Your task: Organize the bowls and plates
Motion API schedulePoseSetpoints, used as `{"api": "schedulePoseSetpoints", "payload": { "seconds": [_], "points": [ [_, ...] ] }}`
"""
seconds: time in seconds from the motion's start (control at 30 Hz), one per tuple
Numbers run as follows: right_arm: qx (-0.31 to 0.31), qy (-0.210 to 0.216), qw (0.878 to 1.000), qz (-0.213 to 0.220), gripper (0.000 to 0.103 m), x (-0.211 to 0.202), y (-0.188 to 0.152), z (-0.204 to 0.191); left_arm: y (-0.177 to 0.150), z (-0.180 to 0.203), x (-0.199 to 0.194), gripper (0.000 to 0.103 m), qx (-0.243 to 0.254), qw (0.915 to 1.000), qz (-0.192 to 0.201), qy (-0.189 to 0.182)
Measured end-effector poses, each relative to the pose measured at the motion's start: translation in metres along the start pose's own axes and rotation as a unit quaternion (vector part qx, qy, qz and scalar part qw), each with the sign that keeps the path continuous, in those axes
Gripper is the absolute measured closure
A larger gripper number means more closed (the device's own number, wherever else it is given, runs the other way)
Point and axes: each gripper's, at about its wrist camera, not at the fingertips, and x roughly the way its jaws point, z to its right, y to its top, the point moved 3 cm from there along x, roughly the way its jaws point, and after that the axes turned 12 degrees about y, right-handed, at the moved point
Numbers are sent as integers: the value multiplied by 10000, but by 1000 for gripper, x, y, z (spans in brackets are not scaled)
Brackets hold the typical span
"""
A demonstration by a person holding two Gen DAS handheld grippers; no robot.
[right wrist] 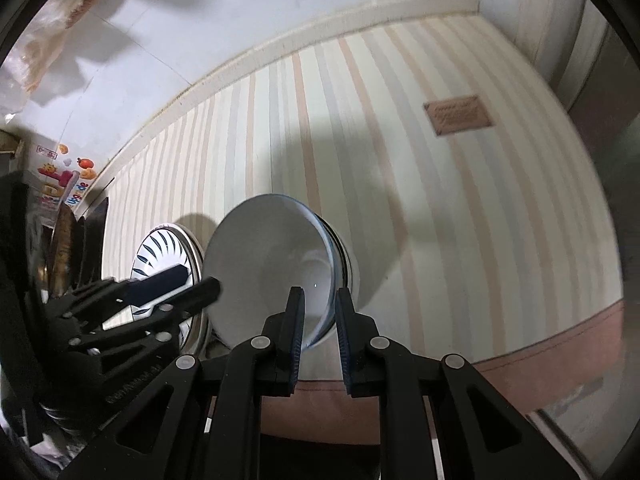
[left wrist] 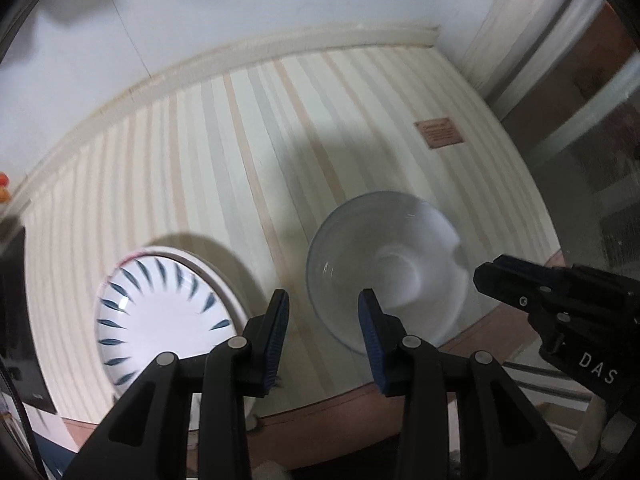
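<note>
Left wrist view: left gripper point(left wrist: 323, 300), jaws spread and empty, above the striped counter point(left wrist: 240, 140), between one patterned plate point(left wrist: 160, 312) and one white bowl point(left wrist: 388, 272).

Right wrist view: right gripper point(right wrist: 319, 300), jaws parted astride the bowl point(right wrist: 272, 264) rim, not visibly pinching. Close squarely on the rim before lifting toward the plate point(right wrist: 162, 250).

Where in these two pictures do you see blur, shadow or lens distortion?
Left wrist view: motion blur smears the patterned plate and the striped cloth, whose straight stripes bend from the fisheye; a broad shadow lies above the plain bowl. Right wrist view: the brown label is unreadable, and the bowl's inside is shaded.
</note>
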Motion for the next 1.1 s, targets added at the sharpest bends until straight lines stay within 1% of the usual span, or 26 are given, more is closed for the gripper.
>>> {"api": "schedulePoseSetpoints", "payload": {
  "seconds": [0.03, 0.07, 0.1, 0.13, 0.17, 0.2, 0.23, 0.27, 0.3, 0.33, 0.37, 0.43, 0.53, 0.6, 0.7, 0.9, 1.1],
  "points": [
    [-35, -72, 9999, 74, 71, -7, -3, -4, -2, -2, -10, 69, 30, 9999, 125, -12],
    [-76, -158, 9997, 165, 65, -16, -6, -9, -3, -3, -18, 67, 60, 9997, 216, 4],
    [-115, -221, 9994, 237, 57, -23, -9, -13, -5, -3, -25, 62, 80, 9996, 285, 2],
    [-162, -298, 9988, 343, 52, -32, -12, -18, -7, -5, -34, 57, 93, 9992, 375, -40],
    [-176, -343, 9984, 422, 51, -39, -14, -21, -8, -7, -42, 55, 77, 9989, 466, -68],
    [-181, -380, 9979, 499, 47, -47, -17, -25, -10, -10, -50, 49, 88, 9984, 552, -88],
    [-185, -419, 9972, 590, 43, -56, -20, -28, -11, -10, -56, 35, 120, 9981, 595, -118],
    [-198, -444, 9966, 667, 40, -64, -22, -31, -11, -11, -61, 27, 137, 9977, 633, -175],
    [-220, -463, 9958, 761, 35, -73, -26, -36, -11, -10, -65, 22, 140, 9973, 686, -230],
    [-234, -476, 9953, 815, 29, -80, -28, -39, -12, -12, -71, 21, 133, 9968, 748, -253],
    [-262, -497, 9946, 878, 28, -87, -32, -44, -14, -14, -77, 21, 127, 9962, 801, -301],
    [-323, -571, 9931, 977, 24, -102, -39, -53, -15, -16, -88, 15, 105, 9953, 878, -397],
    [-434, -712, 9901, 1127, 17, -122, -50, -67, -17, -20, -104, 14, 65, 9939, 979, -510],
    [-514, -787, 9877, 1249, 16, -135, -57, -76, -20, -23, -114, 14, 47, 9930, 1032, -573],
    [-596, -847, 9844, 1419, 14, -157, -66, -91, -23, -28, -132, 14, 23, 9914, 1147, -626],
    [-682, -784, 9792, 1741, 14, -194, -80, -116, -30, -36, -161, 13, -2, 9886, 1314, -741],
    [-729, -735, 9751, 1960, 13, -219, -84, -130, -33, -40, -167, 13, -20, 9879, 1357, -756]
  ]
}}
